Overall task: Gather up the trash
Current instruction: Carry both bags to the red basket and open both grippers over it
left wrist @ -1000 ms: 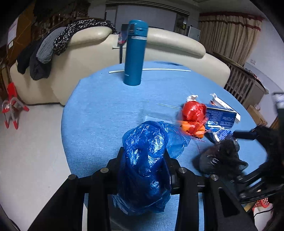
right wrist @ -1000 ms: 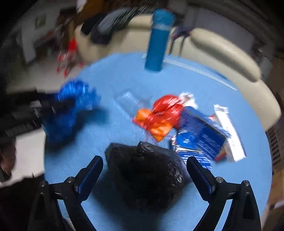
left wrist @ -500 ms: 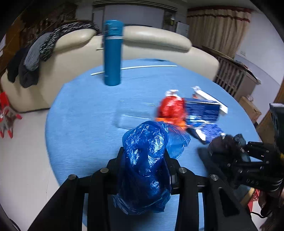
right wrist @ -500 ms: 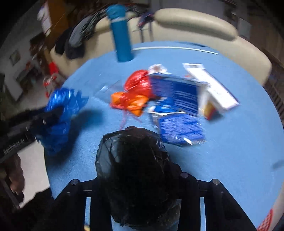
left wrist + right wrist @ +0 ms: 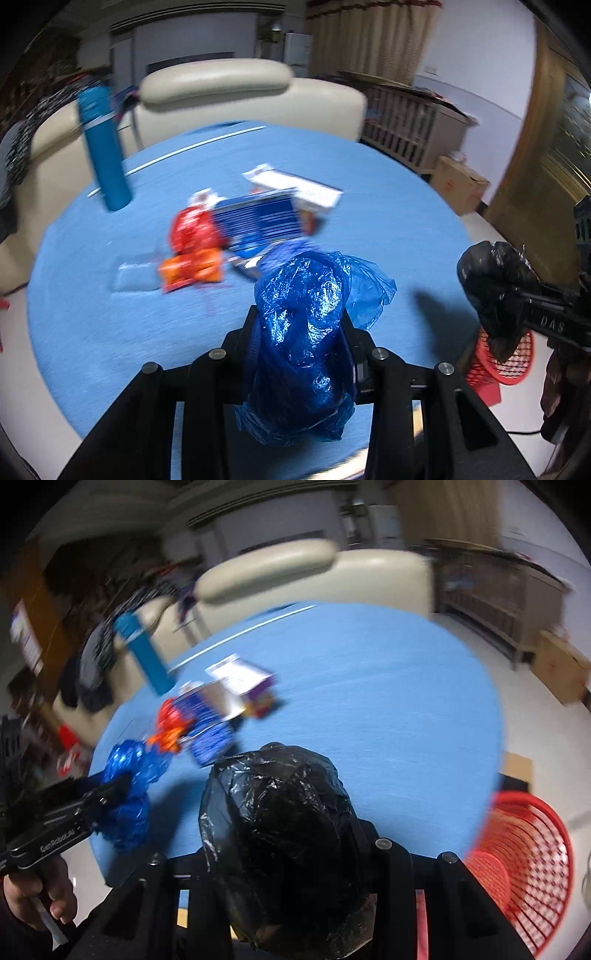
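Note:
My left gripper (image 5: 301, 325) is shut on a crumpled blue plastic bag (image 5: 306, 332), held above the near edge of the round blue table (image 5: 92, 314). My right gripper (image 5: 280, 834) is shut on a crumpled black plastic bag (image 5: 280, 830); this bag also shows in the left wrist view (image 5: 495, 280), held off the table's right edge above a red mesh basket (image 5: 506, 358). The basket (image 5: 528, 867) stands on the floor at the lower right of the right wrist view. The blue bag (image 5: 129, 794) shows at the left there.
On the table lie a red-and-orange wrapper (image 5: 192, 247), a blue-and-white box (image 5: 266, 218), a white carton (image 5: 295, 184) and a clear wrapper (image 5: 133, 277). A teal bottle (image 5: 105, 147) stands at the far left. A cream sofa (image 5: 240, 92) is behind; a cardboard box (image 5: 461, 184) sits right.
Both grippers swung to the right. The right gripper closed on the black bag and lifted it off the table toward the red basket. The left gripper kept holding the blue bag.

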Demonstrator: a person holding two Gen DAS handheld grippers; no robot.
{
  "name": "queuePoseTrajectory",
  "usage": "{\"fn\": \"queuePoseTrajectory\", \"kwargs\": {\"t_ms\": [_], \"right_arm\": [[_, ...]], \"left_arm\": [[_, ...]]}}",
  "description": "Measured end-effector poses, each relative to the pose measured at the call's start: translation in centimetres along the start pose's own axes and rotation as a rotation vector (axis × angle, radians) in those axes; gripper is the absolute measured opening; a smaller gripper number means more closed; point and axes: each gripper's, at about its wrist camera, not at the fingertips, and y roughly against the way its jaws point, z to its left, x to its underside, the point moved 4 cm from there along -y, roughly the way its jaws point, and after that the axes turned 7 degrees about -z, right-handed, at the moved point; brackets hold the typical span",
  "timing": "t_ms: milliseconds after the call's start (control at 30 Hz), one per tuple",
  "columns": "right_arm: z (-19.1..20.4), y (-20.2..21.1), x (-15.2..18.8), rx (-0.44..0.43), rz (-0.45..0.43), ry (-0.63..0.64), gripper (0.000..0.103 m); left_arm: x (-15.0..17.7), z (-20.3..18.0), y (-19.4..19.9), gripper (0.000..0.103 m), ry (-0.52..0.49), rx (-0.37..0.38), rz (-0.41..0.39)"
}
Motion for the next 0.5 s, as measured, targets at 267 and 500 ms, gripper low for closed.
{"fn": "queuePoseTrajectory", "kwargs": {"t_ms": [267,500], "right_arm": [[-10.6,5.1,1.4,0.178,-0.058,-0.188,0.04],[-17.6,6.9,4.1,0.281,-0.041,-0.295,0.04]], "left_arm": [[-2.0,-7.0,-0.6,0.04,-0.099,0.114,-0.003],[-2.9,-13.3,-2.0,0.039,-0.174,0.207,0.009]]}}
